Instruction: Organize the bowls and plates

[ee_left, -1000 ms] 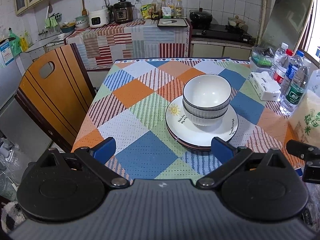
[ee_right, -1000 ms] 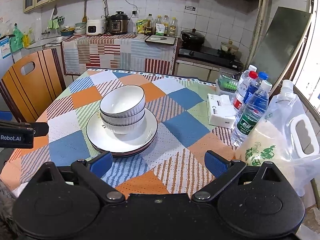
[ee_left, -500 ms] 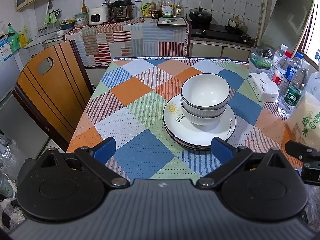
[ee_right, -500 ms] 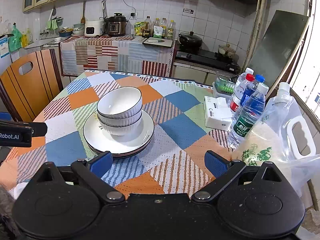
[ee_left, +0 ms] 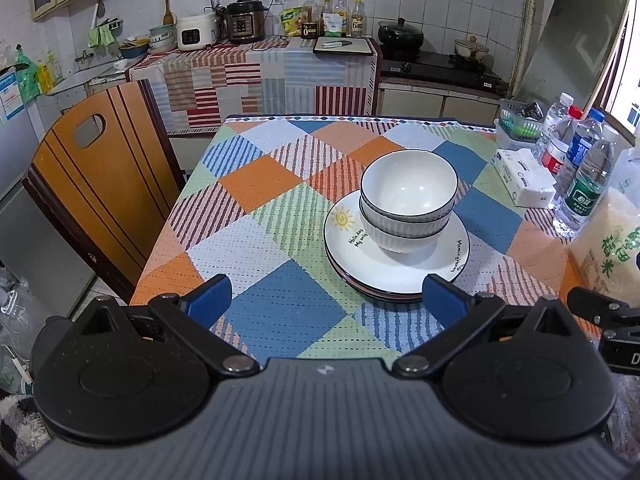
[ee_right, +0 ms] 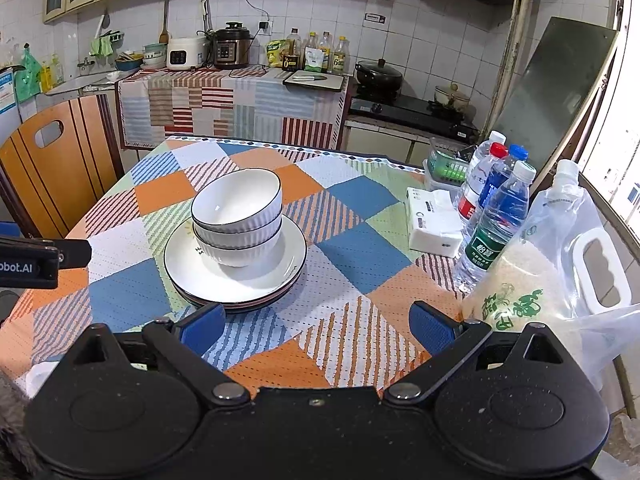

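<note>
Two white ribbed bowls sit nested on a stack of white plates in the middle of the table with the patchwork cloth. The stack also shows in the right wrist view: bowls, plates. My left gripper is open and empty, held above the near table edge, just short of the plates. My right gripper is open and empty, near the front edge, to the right of the plates.
A wooden chair stands at the table's left. At the right edge are water bottles, a tissue pack, a green basket and a bag of rice. A kitchen counter lies behind.
Both grippers have drawn back slightly from the table and risen a little; the bowls and plates have not moved. Both stay open.
</note>
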A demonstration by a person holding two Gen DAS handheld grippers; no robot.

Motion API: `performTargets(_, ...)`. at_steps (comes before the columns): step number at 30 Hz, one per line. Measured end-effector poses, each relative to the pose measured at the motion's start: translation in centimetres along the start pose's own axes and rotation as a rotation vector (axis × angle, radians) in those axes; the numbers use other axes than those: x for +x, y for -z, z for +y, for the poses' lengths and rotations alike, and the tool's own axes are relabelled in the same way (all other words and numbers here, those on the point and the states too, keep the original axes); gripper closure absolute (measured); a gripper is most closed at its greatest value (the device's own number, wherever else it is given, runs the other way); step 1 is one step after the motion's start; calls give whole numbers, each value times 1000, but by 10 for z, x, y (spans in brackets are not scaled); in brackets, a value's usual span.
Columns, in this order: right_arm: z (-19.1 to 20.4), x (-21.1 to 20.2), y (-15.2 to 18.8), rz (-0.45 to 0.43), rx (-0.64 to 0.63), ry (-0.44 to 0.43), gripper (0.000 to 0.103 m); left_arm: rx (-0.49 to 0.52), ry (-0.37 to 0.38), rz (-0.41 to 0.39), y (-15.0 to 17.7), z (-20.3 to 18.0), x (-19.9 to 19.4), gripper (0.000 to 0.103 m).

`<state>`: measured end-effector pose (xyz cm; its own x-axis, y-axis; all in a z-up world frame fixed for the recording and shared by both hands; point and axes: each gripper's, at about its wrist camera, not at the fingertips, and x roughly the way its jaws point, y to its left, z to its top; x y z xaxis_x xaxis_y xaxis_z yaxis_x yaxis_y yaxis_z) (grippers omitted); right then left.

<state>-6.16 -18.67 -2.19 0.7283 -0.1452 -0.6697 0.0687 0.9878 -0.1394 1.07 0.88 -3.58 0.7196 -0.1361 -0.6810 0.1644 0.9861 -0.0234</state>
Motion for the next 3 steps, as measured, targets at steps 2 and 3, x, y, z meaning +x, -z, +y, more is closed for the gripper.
performTargets(2,0,0,0,0,0,0,3,3,1,-1,0,0,0,0)
performTargets(3,0,0,0,1,0,1,3,7,4,-1,0,-1,0,0)
